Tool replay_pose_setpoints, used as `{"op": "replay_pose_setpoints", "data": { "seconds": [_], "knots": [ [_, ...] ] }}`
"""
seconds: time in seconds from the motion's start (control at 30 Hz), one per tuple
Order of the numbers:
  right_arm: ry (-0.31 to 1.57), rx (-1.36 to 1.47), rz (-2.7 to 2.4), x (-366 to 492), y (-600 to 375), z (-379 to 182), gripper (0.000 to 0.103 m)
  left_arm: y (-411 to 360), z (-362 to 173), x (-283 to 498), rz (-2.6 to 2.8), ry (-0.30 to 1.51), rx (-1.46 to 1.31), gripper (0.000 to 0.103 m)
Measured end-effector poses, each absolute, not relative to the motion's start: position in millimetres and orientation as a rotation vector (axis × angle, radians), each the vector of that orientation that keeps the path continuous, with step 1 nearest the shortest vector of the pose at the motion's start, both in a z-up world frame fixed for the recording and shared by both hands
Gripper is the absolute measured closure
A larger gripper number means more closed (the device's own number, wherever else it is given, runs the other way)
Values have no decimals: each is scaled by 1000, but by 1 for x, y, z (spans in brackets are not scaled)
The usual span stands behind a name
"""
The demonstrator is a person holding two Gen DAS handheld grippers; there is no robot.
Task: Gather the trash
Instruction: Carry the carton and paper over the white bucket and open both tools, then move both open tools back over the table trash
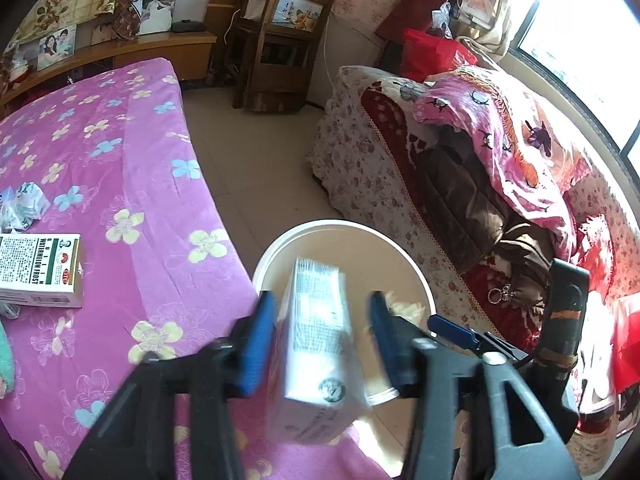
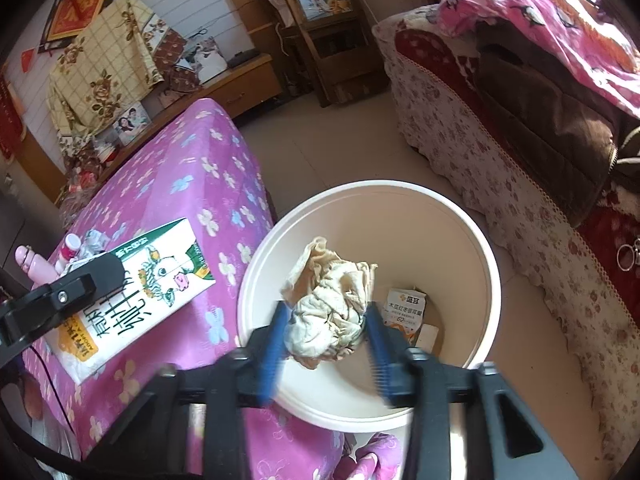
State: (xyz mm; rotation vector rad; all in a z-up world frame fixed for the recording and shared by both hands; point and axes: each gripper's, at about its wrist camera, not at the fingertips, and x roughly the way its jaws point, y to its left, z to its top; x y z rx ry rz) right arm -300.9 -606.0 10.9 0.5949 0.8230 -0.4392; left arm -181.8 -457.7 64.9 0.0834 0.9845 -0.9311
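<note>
The bed (image 1: 132,184), covered in a pink flowered sheet, is seen along one side of the white plastic bin (image 2: 490,280), its edge just beside the bin's rim. A sofa (image 1: 384,168) under a floral cover is placed on the far side of the bin, across a strip of tiled floor (image 1: 260,160).

The bin stands on the floor with its mouth open upward. At its bottom a small printed packet (image 2: 404,308) is visible.

A milk carton with a cartoon cow (image 2: 132,296) is held over the bed edge beside the bin in the right wrist view; in the left wrist view the same white carton (image 1: 316,344) is seen blurred, partly over the bin's rim. The left hand-held gripper (image 1: 324,340) stands about half open around it: one blue pad appears near or against the carton's side, while a clear gap is seen at the other pad, so no grip is noted.

A green-and-white medicine box (image 1: 40,270) lies flat on the bed, well apart from the bin, with a crumpled wrapper (image 1: 24,204) just beyond it.

A crumpled cream paper wad (image 2: 328,316) is seen above the bin's interior, between the pads of the right hand-held gripper (image 2: 328,344). The jaws are roughly half open; whether the pads touch the wad cannot be told, as both are blurred.
</note>
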Motion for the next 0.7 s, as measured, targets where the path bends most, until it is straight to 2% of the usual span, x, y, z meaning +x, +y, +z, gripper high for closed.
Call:
{"op": "replay_pose_setpoints", "data": {
  "seconds": [0.7],
  "knots": [
    [828, 573, -420, -300, -584, 19, 31, -419, 76, -187, -850, 908, 135, 39]
  ]
}}
